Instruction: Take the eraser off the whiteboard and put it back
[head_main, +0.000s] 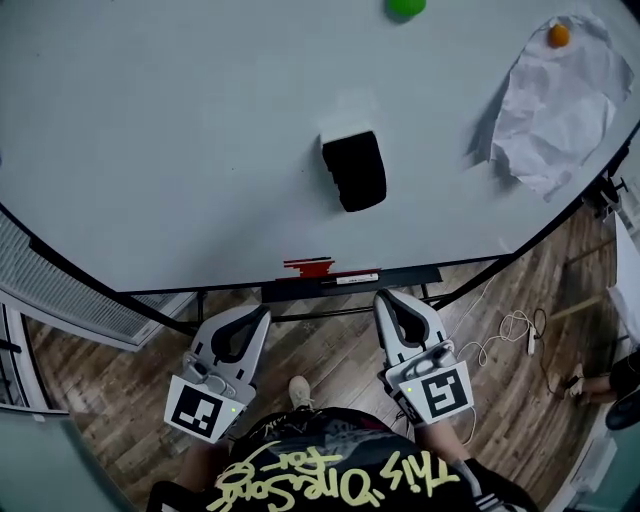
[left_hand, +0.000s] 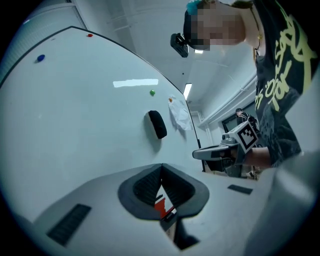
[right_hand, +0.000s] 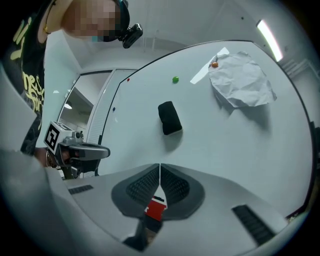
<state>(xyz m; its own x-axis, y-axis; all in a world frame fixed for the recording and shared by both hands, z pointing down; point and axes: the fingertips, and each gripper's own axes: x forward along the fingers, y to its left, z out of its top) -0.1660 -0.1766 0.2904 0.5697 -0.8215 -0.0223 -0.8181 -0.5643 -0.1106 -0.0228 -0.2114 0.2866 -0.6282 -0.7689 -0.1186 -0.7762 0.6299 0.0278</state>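
**Head view: both grippers closed and empty, eraser on the board**

The green magnet (head_main: 406, 6) is cut by the top edge of the head view, and the whiteboard (head_main: 180, 150) runs out of frame at the left and top. The hands carrying the grippers are hidden under the marker cubes and the person's dark shirt (head_main: 330, 470). A red item (head_main: 308, 267) on the tray (head_main: 400, 277) under the board is too small to name. In both gripper views only a sliver of it shows behind the pads.

The eraser (head_main: 353, 170) is a black, rounded block stuck near the middle of the whiteboard, above the tray. A pale strip sits at its upper end; whether that is part of it or a reflection cannot be told. It lies well apart from the crumpled paper (head_main: 555, 115) under an orange magnet (head_main: 559, 35).

The left gripper (head_main: 260, 314) and right gripper (head_main: 386, 298) sit side by side below the board's lower edge, pointing toward it, apart from the eraser. On each the jaws meet at the tips with nothing between them.
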